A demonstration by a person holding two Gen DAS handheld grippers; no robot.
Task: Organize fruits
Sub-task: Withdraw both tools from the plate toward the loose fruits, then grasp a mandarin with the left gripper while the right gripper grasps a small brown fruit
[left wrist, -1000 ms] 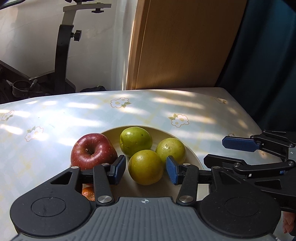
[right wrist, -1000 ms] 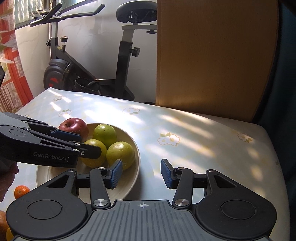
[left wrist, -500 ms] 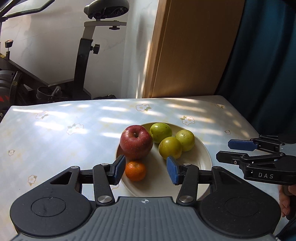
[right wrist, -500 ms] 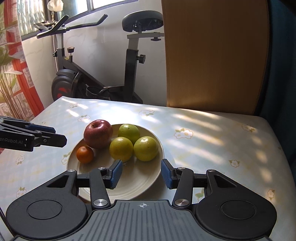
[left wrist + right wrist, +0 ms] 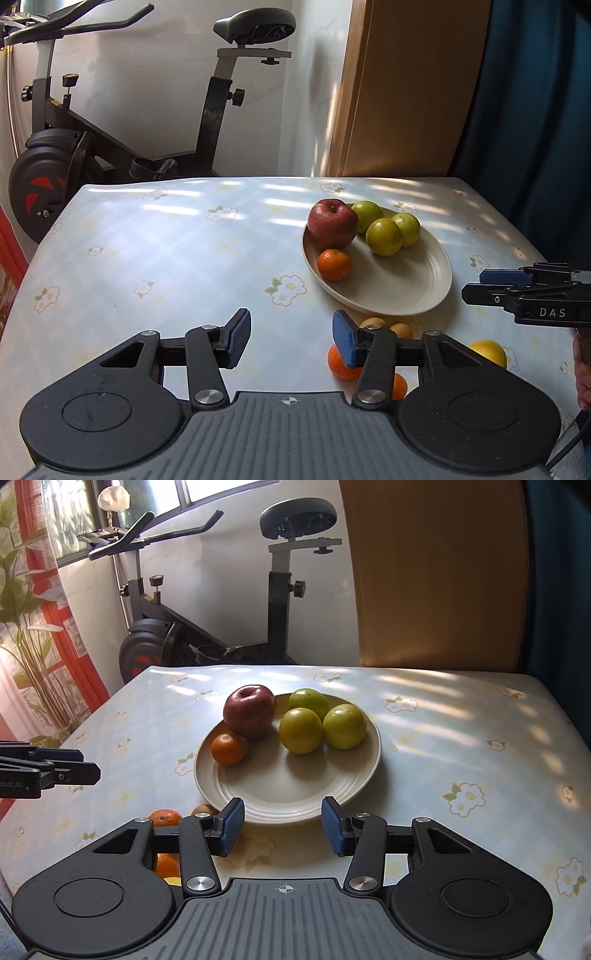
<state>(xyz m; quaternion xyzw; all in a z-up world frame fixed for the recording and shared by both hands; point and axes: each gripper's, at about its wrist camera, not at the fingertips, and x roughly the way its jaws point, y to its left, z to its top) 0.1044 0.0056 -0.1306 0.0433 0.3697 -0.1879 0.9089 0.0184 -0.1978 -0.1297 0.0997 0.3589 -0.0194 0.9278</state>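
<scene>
A cream plate (image 5: pixel 413 291) (image 5: pixel 295 794) on the flowered table holds a red apple (image 5: pixel 332 223) (image 5: pixel 250 710), three green fruits (image 5: pixel 384 236) (image 5: pixel 301 729) and a small orange (image 5: pixel 334 264) (image 5: pixel 228 748). More oranges (image 5: pixel 338 363) (image 5: pixel 164 818), two small brownish fruits (image 5: pixel 400 328) and a yellow fruit (image 5: pixel 487 352) lie on the cloth at the near side of the plate. My left gripper (image 5: pixel 291 341) hangs open over bare cloth left of the plate, nothing between its pads. My right gripper (image 5: pixel 282 825) is open and empty at the plate's near rim.
An exercise bike (image 5: pixel 110 147) (image 5: pixel 221 627) stands behind the table's far edge, next to a wooden panel (image 5: pixel 406 88) and a dark curtain (image 5: pixel 535 110). A red-framed window with plants (image 5: pixel 33 609) is at the left. A hand (image 5: pixel 583 369) shows at the right edge.
Both grippers have drawn back from the plate, so the whole plate and the loose fruit beside it now show. The left gripper has also shifted left of the plate. Jaws unchanged.
</scene>
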